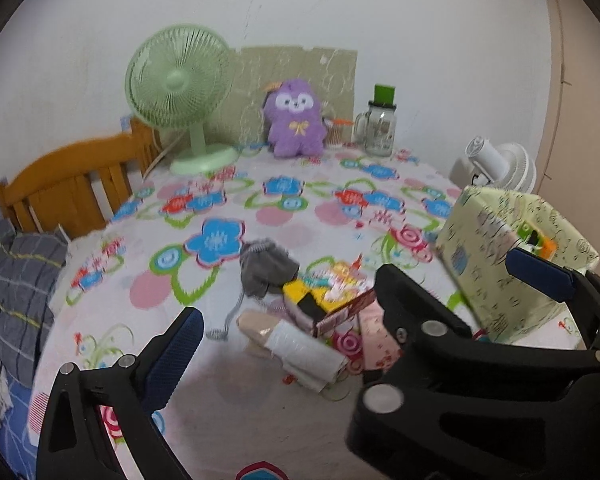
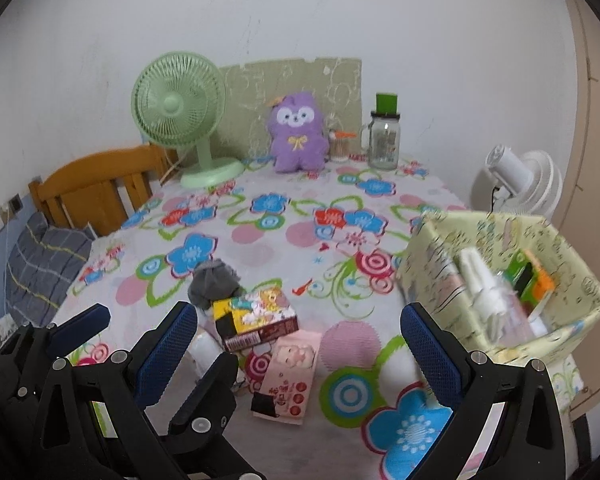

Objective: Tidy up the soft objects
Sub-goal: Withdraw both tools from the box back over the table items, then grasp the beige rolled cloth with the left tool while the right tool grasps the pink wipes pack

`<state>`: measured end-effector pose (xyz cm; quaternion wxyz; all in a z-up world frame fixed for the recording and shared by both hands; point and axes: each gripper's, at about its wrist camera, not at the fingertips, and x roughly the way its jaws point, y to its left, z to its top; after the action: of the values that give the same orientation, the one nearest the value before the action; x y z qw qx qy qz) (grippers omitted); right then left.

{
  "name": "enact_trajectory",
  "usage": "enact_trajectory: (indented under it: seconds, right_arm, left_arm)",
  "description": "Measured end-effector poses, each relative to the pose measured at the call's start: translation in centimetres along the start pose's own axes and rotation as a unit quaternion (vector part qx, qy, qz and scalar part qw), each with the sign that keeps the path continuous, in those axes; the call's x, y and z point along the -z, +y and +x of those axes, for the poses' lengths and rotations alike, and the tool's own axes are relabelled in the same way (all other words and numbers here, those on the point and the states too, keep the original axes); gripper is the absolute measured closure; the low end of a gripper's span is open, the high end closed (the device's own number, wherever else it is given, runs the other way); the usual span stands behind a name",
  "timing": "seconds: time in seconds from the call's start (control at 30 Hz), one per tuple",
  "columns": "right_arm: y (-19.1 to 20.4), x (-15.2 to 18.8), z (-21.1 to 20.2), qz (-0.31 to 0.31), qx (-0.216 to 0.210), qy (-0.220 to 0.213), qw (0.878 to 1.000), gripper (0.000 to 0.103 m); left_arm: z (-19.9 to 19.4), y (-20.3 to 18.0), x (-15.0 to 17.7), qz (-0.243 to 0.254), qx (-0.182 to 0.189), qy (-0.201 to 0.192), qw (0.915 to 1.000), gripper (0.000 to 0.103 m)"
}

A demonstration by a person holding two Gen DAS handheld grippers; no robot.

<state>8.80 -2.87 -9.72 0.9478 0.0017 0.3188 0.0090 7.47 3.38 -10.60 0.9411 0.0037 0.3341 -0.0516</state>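
Claws (image 2: pixel 300 348) open over sock (image 2: pixel 214 282), packets; basket (image 2: pixel 500 280) rt.

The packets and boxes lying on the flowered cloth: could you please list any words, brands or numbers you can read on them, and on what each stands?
None can be read.
Cartoon box: dark red band with print on its front edge, too blurred.
Pink packet: red round marks and print, too blurred.
Glass jar: label too small.
Green patterned storage box: drawings only, no legible text.
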Motion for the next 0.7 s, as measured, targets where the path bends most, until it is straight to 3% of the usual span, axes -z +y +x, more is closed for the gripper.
enact_trajectory:
  seconds: [0.27, 0.7]
  right_arm:
    - [-0.2, 1.2, 2.8, 0.022, 0.003, 0.02, 1.0, 0.0]
    - [-0.5, 2.4, 6.0, 0.024, 0.014, 0.057, 0.998, 0.007]
  left_arm:
    - [2.8, 2.1, 1.3, -0.035, -0.002, 0.028, 0.999, 0.011]
    - [6.4, 1.1, 2.4, -0.03, 0.01, 0.058, 0.9979, 0.013]
